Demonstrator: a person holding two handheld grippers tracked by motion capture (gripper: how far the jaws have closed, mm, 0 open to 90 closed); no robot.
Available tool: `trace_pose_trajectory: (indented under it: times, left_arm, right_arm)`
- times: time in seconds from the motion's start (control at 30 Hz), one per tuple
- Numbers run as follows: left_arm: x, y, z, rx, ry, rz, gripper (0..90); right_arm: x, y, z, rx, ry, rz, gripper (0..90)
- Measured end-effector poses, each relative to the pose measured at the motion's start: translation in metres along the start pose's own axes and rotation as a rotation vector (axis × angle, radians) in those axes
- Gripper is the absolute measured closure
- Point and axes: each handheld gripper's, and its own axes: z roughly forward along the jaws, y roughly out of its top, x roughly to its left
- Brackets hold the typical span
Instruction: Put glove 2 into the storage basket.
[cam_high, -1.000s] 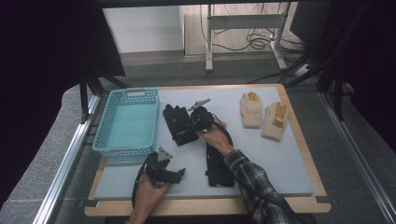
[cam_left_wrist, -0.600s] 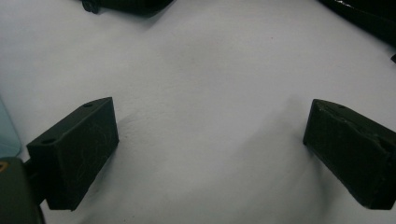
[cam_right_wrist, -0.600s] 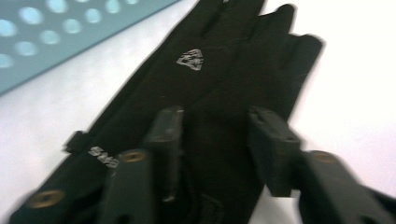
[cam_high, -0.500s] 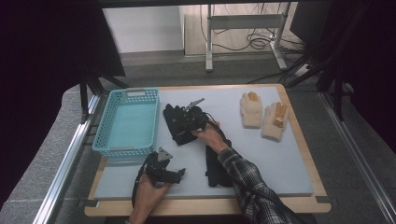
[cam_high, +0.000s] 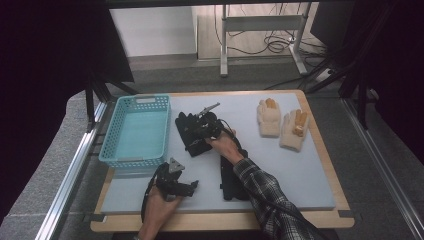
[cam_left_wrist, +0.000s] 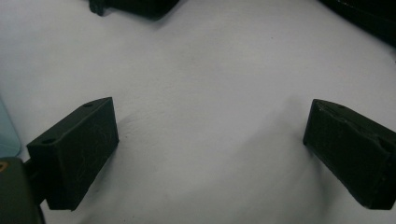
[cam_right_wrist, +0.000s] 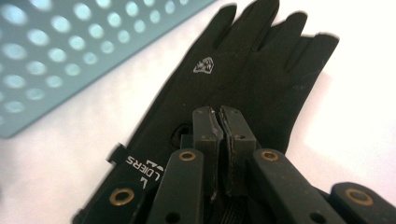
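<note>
Black glove (cam_right_wrist: 243, 79) lay flat on the table (cam_high: 300, 165) just right of the blue basket (cam_high: 137, 131), fingers pointing away from the person, long axis running front to back. Right hand-held gripper (cam_right_wrist: 220, 123) had just been closing and sat clenched on its cuff end; left hand-held gripper (cam_left_wrist: 210, 149) stayed released, well back.
</note>
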Motion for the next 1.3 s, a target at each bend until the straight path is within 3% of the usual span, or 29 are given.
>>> trace_pose_trajectory:
  times: [0.4,0.73,0.87,1.3]
  left_arm:
    - [0.0,0.0,0.0,0.001,0.0,0.0,3.7]
    - [0.0,0.0,0.0,0.0,0.0,0.001,3.7]
    - [0.0,0.0,0.0,-0.002,0.0,0.0,3.7]
    - [0.0,0.0,0.0,-0.003,0.001,-0.002,3.7]
  right_arm:
    - [0.005,0.003,-0.048,-0.072,0.029,0.023,85.3]
    - [0.011,-0.009,-0.104,-0.13,0.015,0.026,88.8]
    - [0.016,-0.024,-0.122,-0.126,-0.006,0.005,88.8]
    - [0.027,-0.096,-0.181,-0.169,-0.004,0.08,88.8]
